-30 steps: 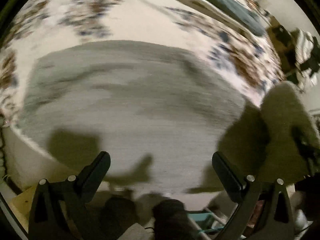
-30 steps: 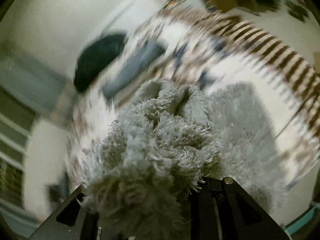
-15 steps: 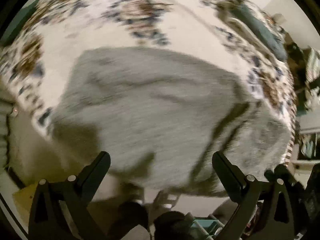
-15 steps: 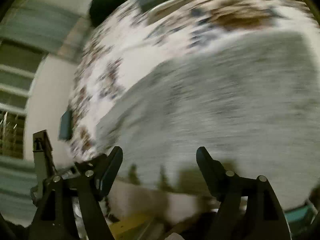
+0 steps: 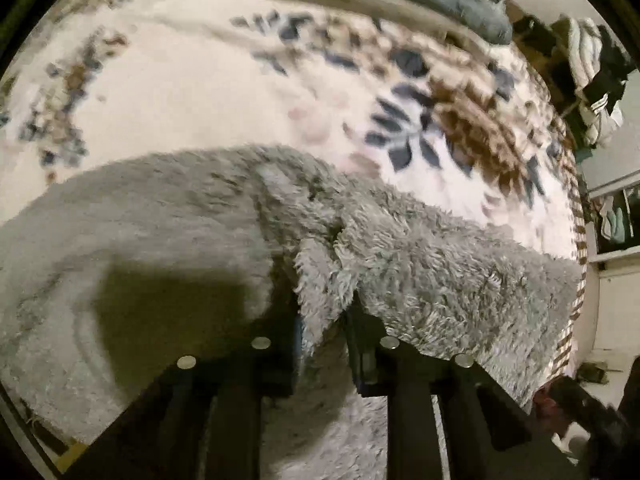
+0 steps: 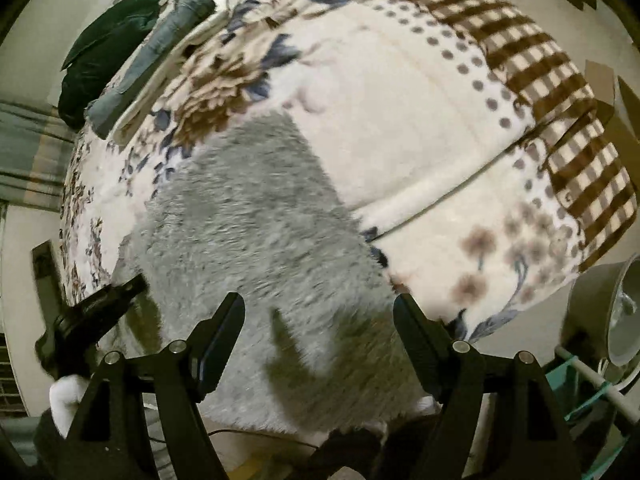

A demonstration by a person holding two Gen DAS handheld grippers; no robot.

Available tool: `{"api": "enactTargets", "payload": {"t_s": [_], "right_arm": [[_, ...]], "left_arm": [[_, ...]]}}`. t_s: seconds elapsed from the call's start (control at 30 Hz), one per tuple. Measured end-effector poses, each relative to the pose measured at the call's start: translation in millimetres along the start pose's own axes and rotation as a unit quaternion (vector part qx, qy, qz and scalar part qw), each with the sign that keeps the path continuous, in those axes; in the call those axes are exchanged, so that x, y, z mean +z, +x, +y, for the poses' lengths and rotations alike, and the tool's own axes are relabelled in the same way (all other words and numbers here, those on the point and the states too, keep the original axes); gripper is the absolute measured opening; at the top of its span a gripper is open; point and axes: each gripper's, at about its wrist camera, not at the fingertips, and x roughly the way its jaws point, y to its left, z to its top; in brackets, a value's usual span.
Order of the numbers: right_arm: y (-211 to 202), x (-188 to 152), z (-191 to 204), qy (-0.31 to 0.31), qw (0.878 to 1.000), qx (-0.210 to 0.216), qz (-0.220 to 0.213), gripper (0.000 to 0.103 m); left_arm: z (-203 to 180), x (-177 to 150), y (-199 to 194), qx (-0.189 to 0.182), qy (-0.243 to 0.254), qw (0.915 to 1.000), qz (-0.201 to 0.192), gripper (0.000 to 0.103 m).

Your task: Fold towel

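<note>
A shaggy grey towel (image 5: pixel 440 272) lies on a flowered bed cover (image 5: pixel 240 92). My left gripper (image 5: pixel 324 320) is shut on a near edge of the towel, and a tuft of pile bunches up between its fingers. In the right wrist view the towel (image 6: pixel 256 220) spreads flat across the bed. My right gripper (image 6: pixel 320 320) hovers open over the towel's near end, with nothing between its fingers. The left gripper (image 6: pixel 92 316) shows at the towel's left edge, held by a white-gloved hand (image 6: pixel 66 394).
A folded blue-grey cloth (image 6: pixel 160 40) and a dark green cushion (image 6: pixel 104 48) lie at the bed's far end. The brown checked border (image 6: pixel 552 92) marks the bed's right side. A lamp (image 6: pixel 612 320) stands at the lower right. Clothes (image 5: pixel 588 64) hang beyond the bed.
My left gripper, open until half a second ago, has come down and shut on the towel's edge. My right gripper let go of the towel bundle a second ago and stays open.
</note>
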Motion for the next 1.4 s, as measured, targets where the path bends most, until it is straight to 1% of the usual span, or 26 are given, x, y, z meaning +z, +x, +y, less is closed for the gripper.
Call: {"api": "enactTargets", "payload": {"t_s": [0.03, 0.07, 0.13, 0.2, 0.27, 0.3, 0.37, 0.43, 0.5, 0.57, 0.63, 0.67, 0.73, 0.77, 0.8, 0.9, 0.93, 0.97, 1.03, 1.1, 1.13, 1.23, 1.3, 1.33, 1.37, 1.4], "right_arm": [[4, 2, 1, 0.004, 1.000, 0.001, 0.002, 0.079], [8, 3, -1, 0.007, 1.000, 0.006, 0.004, 0.079], [13, 4, 2, 0.010, 1.000, 0.007, 0.005, 0.079], [19, 4, 11, 0.011, 1.000, 0.011, 0.008, 0.079], [19, 4, 24, 0.005, 1.000, 0.018, 0.010, 0.079], [17, 3, 31, -0.001, 1.000, 0.019, 0.010, 0.079], [15, 1, 43, -0.016, 1.000, 0.014, 0.012, 0.079], [13, -2, 50, -0.023, 1.000, 0.013, 0.017, 0.079], [13, -6, 60, -0.027, 0.999, 0.018, 0.024, 0.079], [15, -11, 72, -0.039, 0.999, 0.023, 0.030, 0.079], [20, -18, 86, -0.052, 0.998, 0.022, 0.039, 0.079], [23, -20, 90, -0.057, 0.997, 0.021, 0.042, 0.079], [32, -26, 98, -0.060, 0.997, 0.018, 0.053, 0.079], [37, -29, 102, -0.058, 0.996, 0.018, 0.061, 0.079], [41, -31, 105, -0.056, 0.996, 0.019, 0.067, 0.079], [55, -40, 118, -0.057, 0.995, 0.015, 0.083, 0.079], [60, -43, 123, -0.061, 0.994, 0.011, 0.088, 0.079], [64, -46, 128, -0.068, 0.993, 0.006, 0.092, 0.079], [70, -49, 136, -0.081, 0.992, -0.003, 0.095, 0.079], [78, -53, 145, -0.094, 0.991, -0.015, 0.098, 0.079], [81, -54, 149, -0.098, 0.990, -0.019, 0.100, 0.079], [89, -58, 158, -0.109, 0.988, -0.034, 0.103, 0.079], [91, -59, 162, -0.112, 0.987, -0.041, 0.103, 0.079], [92, -60, 165, -0.115, 0.987, -0.042, 0.102, 0.079], [94, -60, 167, -0.116, 0.987, -0.044, 0.102, 0.079], [94, -60, 168, -0.118, 0.987, -0.046, 0.101, 0.079]], "left_arm": [[5, -5, -7, 0.001, 0.000, 0.9999, -0.012, 0.013], [13, -9, -12, 0.008, -0.007, 0.9999, -0.013, 0.013], [28, -15, -14, 0.008, -0.029, 0.9995, -0.003, 0.013], [38, -21, -17, -0.003, -0.053, 0.9986, 0.003, 0.013], [39, -23, -24, -0.001, -0.051, 0.9987, -0.003, 0.014], [39, -24, -27, -0.004, -0.050, 0.9987, -0.006, 0.016], [43, -24, -29, -0.024, -0.059, 0.9980, -0.002, 0.018], [50, -23, -30, -0.050, -0.085, 0.9951, 0.006, 0.019], [63, -23, -39, -0.070, -0.121, 0.9901, -0.009, 0.019], [81, -27, -53, -0.080, -0.154, 0.9841, -0.037, 0.024], [103, -37, -68, -0.076, -0.186, 0.9782, -0.052, 0.039], [112, -42, -73, -0.072, -0.199, 0.9757, -0.057, 0.045], [133, -56, -83, -0.054, -0.226, 0.9705, -0.063, 0.083], [147, -66, -87, -0.044, -0.241, 0.9671, -0.067, 0.087], [161, -75, -90, -0.037, -0.258, 0.9627, -0.072, 0.089], [202, -104, -93, -0.017, -0.308, 0.9473, -0.088, 0.089], [214, -111, -90, -0.015, -0.326, 0.9410, -0.090, 0.089], [232, -122, -87, -0.018, -0.352, 0.9310, -0.095, 0.089], [254, -134, -80, -0.014, -0.390, 0.9152, -0.101, 0.089], [276, -142, -67, -0.023, -0.423, 0.8996, -0.107, 0.089], [284, -143, -62, -0.025, -0.434, 0.8940, -0.109, 0.089], [301, -142, -43, -0.029, -0.454, 0.8829, -0.114, 0.089], [312, -143, -37, -0.037, -0.469, 0.8730, -0.127, 0.089], [314, -143, -36, -0.035, -0.475, 0.8688, -0.136, 0.087], [315, -141, -39, -0.034, -0.474, 0.8660, -0.157, 0.087], [314, -139, -42, -0.035, -0.466, 0.8665, -0.176, 0.067]]}}
